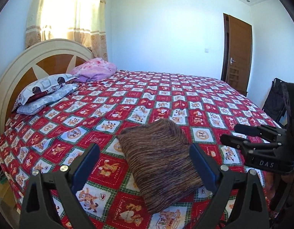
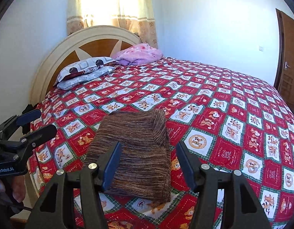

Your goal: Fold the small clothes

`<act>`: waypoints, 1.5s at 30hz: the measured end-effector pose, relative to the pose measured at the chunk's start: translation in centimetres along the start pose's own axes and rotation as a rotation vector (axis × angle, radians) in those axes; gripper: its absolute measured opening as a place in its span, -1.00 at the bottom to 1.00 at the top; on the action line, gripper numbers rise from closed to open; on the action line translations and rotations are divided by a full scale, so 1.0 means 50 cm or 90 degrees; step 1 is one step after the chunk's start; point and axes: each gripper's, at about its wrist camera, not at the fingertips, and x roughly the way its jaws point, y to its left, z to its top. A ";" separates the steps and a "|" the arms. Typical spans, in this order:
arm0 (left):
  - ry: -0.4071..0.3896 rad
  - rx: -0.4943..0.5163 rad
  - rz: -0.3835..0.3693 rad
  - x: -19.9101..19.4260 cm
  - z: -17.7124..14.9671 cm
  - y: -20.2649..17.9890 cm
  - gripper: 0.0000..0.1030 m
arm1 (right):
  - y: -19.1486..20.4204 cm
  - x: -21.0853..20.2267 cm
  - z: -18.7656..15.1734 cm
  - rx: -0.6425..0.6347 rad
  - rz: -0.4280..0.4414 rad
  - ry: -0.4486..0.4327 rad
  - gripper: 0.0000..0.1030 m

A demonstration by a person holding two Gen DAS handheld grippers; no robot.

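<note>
A folded brown striped knit garment (image 1: pixel 162 164) (image 2: pixel 135 133) lies flat on the red and white patterned bedspread (image 1: pixel 128 99) (image 2: pixel 223 114), near the bed's front edge. My left gripper (image 1: pixel 144 147) hovers over it with its blue-padded jaws wide apart and nothing between the pads. My right gripper (image 2: pixel 149 145) also hangs above the garment, open and empty. Each gripper appears in the other's view: the right one (image 1: pixel 230 133) at the right side, the left one (image 2: pixel 46 121) at the left side, both with jaws apart.
Two patterned pillows (image 1: pixel 46 93) (image 2: pixel 84 72) and a bundled pink blanket (image 1: pixel 95 69) (image 2: pixel 139 55) lie by the round headboard (image 1: pixel 17 66). A brown door (image 1: pixel 238 57) stands at the far right, and a dark chair (image 1: pixel 274 99) is beside the bed. A hand (image 2: pixel 15 189) holds the left gripper.
</note>
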 end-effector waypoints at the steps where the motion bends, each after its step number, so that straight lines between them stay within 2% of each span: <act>1: -0.001 -0.002 0.000 -0.001 0.001 0.002 0.89 | 0.000 -0.002 -0.001 0.003 -0.002 -0.001 0.18; 31: -0.007 -0.006 0.000 -0.009 0.002 0.005 0.89 | 0.004 -0.028 -0.007 0.007 -0.004 -0.014 0.19; 45: -0.005 -0.008 0.006 -0.011 0.000 0.001 0.89 | 0.001 -0.048 0.001 0.016 -0.007 -0.040 0.19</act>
